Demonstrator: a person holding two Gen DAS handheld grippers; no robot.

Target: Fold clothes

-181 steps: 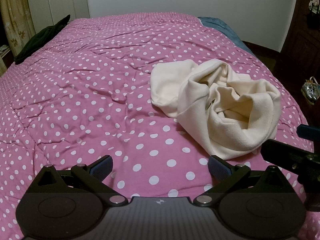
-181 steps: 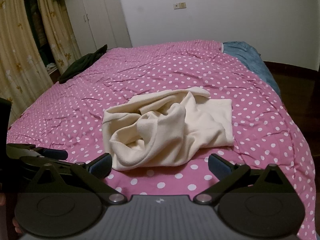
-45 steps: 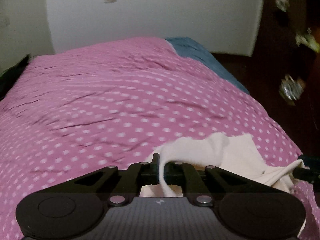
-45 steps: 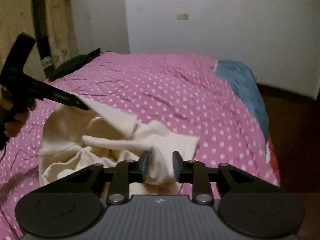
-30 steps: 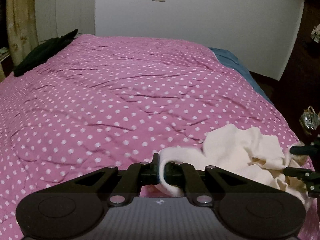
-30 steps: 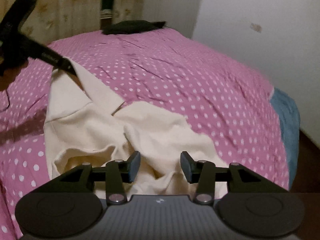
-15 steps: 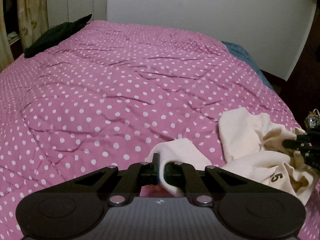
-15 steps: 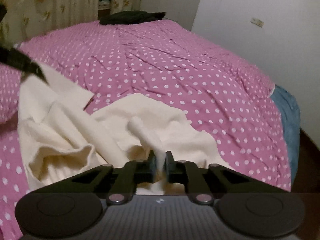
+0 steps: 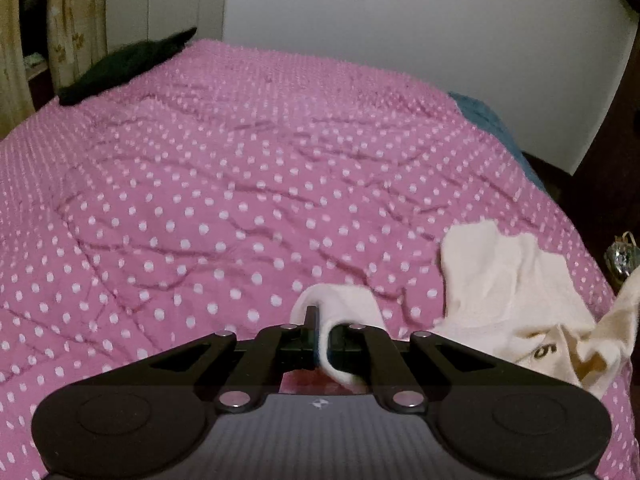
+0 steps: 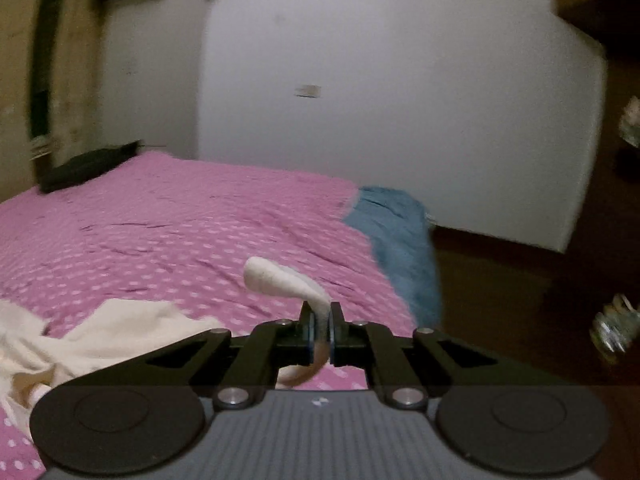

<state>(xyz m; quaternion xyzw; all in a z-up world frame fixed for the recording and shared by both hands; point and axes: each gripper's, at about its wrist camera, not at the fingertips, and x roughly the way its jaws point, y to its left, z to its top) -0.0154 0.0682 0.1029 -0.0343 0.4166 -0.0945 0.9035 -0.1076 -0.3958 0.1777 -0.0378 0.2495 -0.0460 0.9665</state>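
Note:
A cream garment (image 9: 512,280) lies bunched at the right of the pink polka-dot bed (image 9: 240,200); a dark printed "5" shows on it. My left gripper (image 9: 323,334) is shut on a fold of the cream garment just above the bedspread. My right gripper (image 10: 320,328) is shut on another edge of the garment (image 10: 280,276), lifted above the bed; the rest of the cloth (image 10: 120,332) trails down to the left. The right wrist view is blurred by motion.
A dark garment (image 9: 124,64) lies at the bed's far left corner. A blue blanket (image 10: 400,232) hangs at the far right edge. White wall behind, curtains (image 9: 68,28) at left, dark floor at right with a shiny object (image 10: 612,328).
My right gripper, shut on the garment, has swung up and to the right, lifting its edge. My left gripper keeps its hold and has shifted slightly; the cloth has stretched between them.

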